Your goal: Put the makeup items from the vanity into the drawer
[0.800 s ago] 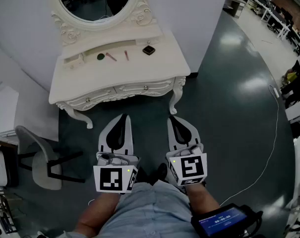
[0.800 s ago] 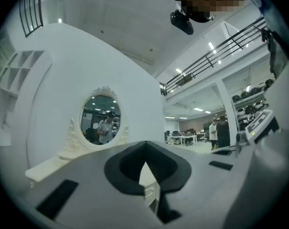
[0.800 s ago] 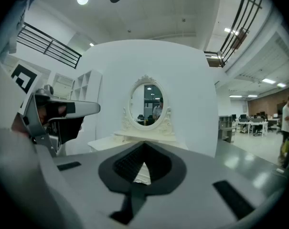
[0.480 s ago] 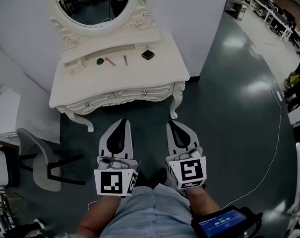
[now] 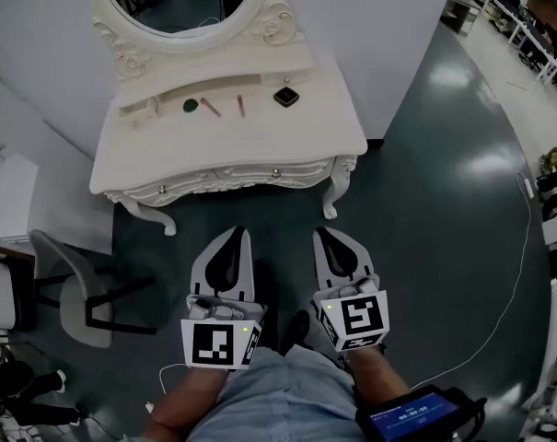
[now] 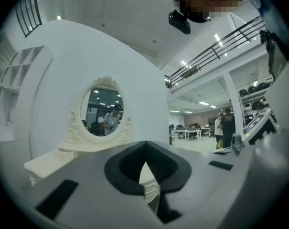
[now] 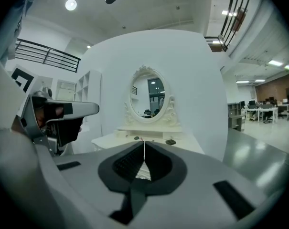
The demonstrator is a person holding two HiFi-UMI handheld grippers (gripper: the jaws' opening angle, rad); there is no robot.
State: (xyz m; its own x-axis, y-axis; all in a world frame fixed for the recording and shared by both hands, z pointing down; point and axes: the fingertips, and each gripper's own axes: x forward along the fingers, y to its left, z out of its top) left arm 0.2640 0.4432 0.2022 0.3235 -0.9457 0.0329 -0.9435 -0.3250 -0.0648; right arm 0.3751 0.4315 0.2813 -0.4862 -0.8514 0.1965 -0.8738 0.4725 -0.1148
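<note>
Jaws together, nothing between, on left gripper (image 5: 236,235) and right gripper (image 5: 323,236), both near, over dark floor (image 5: 425,155). White vanity counter (image 5: 223,145) far, against curved wall, drawers closed. Makeup along its far edge: black compact (image 5: 286,97), green disc (image 5: 190,105), two pink sticks (image 5: 240,105).

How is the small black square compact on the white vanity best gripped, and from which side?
Grip the small black square compact across two opposite edges, coming from above. It lies flat and low on the white vanity top, seemingly corner-forward, so the shut right hand-held gripper would probably need to open and turn to match.
</note>
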